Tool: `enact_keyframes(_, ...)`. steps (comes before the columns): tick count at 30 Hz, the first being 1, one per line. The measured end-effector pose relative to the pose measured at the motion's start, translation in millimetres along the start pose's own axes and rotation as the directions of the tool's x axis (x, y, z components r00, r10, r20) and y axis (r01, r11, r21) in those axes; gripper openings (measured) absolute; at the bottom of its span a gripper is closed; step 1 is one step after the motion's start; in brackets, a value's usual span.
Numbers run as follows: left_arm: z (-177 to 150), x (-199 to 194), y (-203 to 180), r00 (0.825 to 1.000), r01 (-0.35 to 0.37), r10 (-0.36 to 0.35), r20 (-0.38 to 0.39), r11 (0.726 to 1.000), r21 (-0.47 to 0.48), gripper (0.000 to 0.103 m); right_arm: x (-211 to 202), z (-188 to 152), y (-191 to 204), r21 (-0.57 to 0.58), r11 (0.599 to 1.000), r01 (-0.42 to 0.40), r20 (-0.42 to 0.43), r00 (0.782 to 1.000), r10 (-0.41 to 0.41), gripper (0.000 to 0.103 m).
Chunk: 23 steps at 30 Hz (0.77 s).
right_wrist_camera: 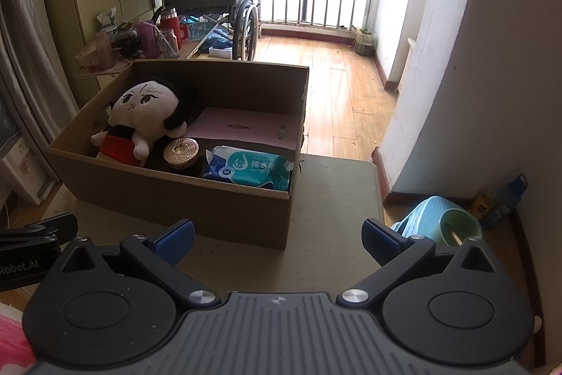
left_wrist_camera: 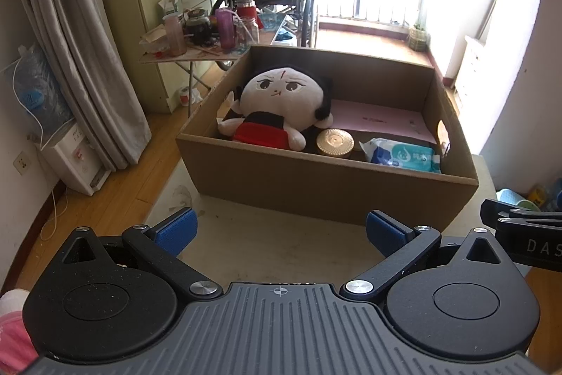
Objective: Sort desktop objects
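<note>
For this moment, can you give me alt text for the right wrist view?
An open cardboard box on a table holds a plush doll, a round gold-lidded jar, a pack of wet wipes and a flat pink box. The right gripper hovers in front, fingers spread and empty.

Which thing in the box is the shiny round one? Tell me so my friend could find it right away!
Look inside the big cardboard box on the table. Along its near wall, the gold-lidded round jar sits between the plush doll and the blue-and-teal wipes packet. It is the only hard, round, shiny thing there; the doll and packet look soft, and the pink sheet behind lies flat.
</note>
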<state>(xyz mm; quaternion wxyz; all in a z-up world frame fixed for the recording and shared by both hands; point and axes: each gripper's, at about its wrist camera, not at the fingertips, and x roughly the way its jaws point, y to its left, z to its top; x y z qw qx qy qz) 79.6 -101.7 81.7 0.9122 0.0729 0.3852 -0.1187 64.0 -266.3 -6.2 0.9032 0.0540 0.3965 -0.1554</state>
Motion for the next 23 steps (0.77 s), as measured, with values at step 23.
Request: enact_keyframes(23,-2.6,0.8,2.5,1.000,0.001,-0.001,-0.005,1.000,0.013,0.103,1.7,-0.8,0.0,0.004,1.000,0.001,-0.004,1.000,-0.001,0.103)
